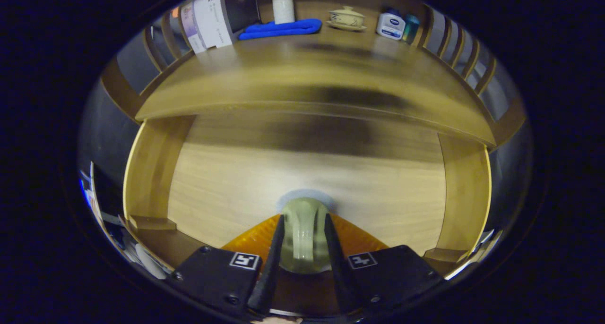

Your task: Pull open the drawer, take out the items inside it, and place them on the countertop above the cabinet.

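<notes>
pale thing in the claw (305, 236): some greenish translucent object pinched between both fingers, lower part hidden behind them, can't tell what it is
orange piece (246, 241): pokes out either side of the fingers, mostly covered
drawer (307, 173): floor smeared by blur
bench (302, 78): blurry too
box (212, 17) back left: top cut off, print too small to make out

The open drawer (307, 173) sits below the countertop (302, 78). Between the gripper (305, 225) fingers, over the drawer floor, is a cup (305, 229). At the countertop's back: folded cloth (281, 29), bottle (283, 5) behind it, lidded bowl (347, 18) to its right.
</notes>
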A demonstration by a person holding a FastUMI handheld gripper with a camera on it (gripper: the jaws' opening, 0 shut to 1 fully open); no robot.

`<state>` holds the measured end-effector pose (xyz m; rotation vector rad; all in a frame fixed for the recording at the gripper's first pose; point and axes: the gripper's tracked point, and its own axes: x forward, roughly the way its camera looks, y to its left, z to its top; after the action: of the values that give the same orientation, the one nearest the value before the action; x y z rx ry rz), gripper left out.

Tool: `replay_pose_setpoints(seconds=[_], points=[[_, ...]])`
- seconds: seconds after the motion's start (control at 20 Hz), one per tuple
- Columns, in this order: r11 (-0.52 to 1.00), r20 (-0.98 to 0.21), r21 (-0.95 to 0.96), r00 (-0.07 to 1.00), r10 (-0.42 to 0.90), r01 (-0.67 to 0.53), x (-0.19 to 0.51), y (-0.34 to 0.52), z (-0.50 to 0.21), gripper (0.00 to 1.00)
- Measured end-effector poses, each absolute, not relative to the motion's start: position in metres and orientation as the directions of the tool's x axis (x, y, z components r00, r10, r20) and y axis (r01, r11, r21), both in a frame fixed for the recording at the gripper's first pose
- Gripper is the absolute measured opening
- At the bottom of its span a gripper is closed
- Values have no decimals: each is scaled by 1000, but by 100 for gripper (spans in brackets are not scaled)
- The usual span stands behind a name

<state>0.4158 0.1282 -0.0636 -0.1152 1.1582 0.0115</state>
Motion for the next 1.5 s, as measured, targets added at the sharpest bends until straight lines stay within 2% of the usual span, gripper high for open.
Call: replay_pose_setpoints(seconds=[0.1,0.35,0.4,0.5,1.1,1.5], points=[[995,-927,-76,371,-49,-58,413,128,-71,44],[996,-917,-71,398,-41,-60,418,126,-69,30],[996,-916,-67,400,-37,-61,416,125,-68,23],[998,-913,-39,408,-14,-53,418,127,-64,20],[998,-837,13,545,46,-65,430,113,41,20],[999,-801,52,597,37,8,498,102,92,20]])
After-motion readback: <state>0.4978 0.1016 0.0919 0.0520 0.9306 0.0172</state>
